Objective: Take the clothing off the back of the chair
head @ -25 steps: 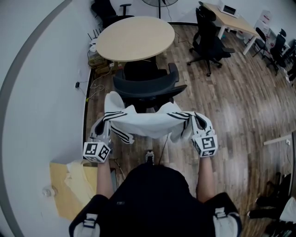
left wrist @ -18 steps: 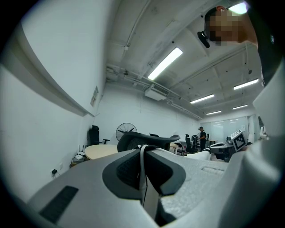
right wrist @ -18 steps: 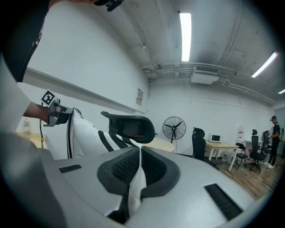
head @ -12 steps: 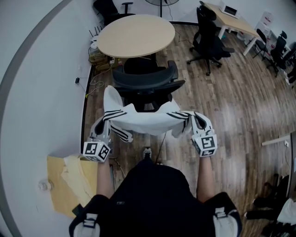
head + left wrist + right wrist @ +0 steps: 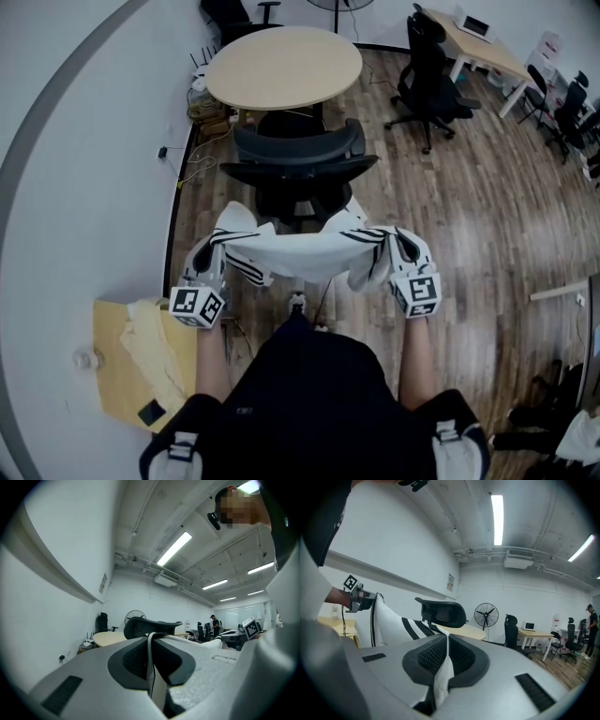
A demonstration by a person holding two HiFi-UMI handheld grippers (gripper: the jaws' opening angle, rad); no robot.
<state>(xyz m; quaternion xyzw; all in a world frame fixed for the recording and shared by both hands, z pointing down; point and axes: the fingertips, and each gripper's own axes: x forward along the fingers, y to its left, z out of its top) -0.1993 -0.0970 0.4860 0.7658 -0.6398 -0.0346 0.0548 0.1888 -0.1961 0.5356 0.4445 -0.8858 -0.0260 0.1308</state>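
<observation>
White striped jacket [image 5: 300, 251] is pinched at both ends. Left tool [image 5: 206, 255] has its jaws pressed together on a thin fold of it, and right tool [image 5: 401, 247] is clamped on white cloth the same way. It hangs spread between them, in front of the black office chair [image 5: 298, 164] and seemingly off its back. Looks soft, light and floppy: the middle sags and a sleeve dangles. Best held near the shoulders, one tool per side, so it stays off the wood floor [image 5: 487, 234].

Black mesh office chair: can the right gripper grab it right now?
Probably not. The right gripper is shut on the white black-striped garment, which hangs stretched between it and the left gripper, and the black mesh office chair stands apart beyond that cloth.
</observation>
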